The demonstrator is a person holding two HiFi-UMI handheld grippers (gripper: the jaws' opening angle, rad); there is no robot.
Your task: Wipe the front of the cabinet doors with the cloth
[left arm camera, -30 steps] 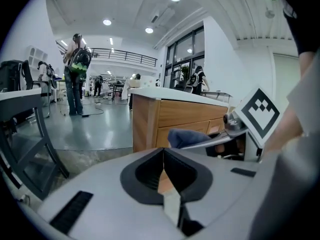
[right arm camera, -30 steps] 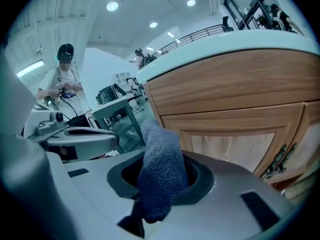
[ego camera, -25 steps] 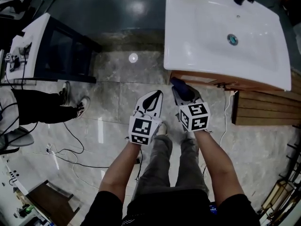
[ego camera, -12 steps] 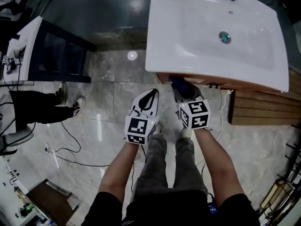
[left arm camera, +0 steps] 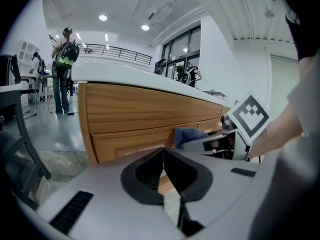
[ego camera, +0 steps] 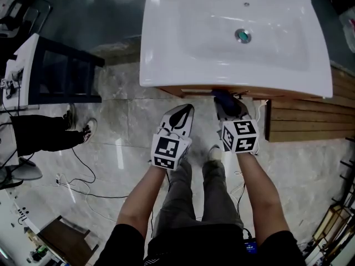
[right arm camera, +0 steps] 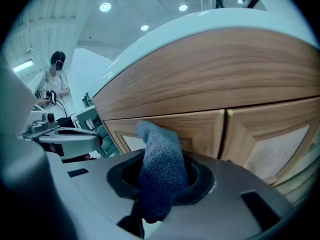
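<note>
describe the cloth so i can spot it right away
Find the big white sink; under it sits a wooden cabinet. Right in front of it, the right hand-held gripper clamps the cloth: dark blue and fuzzy, the only soft thing among wood and grey plastic.

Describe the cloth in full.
The cloth is blue with a knitted, terry-like weave, darker toward its lower part. It is bunched into a thick strip and clamped between the jaws of the right gripper. Its rounded free end stands up beyond them, in front of a wooden cabinet door. Whether it touches the door cannot be told.
</note>
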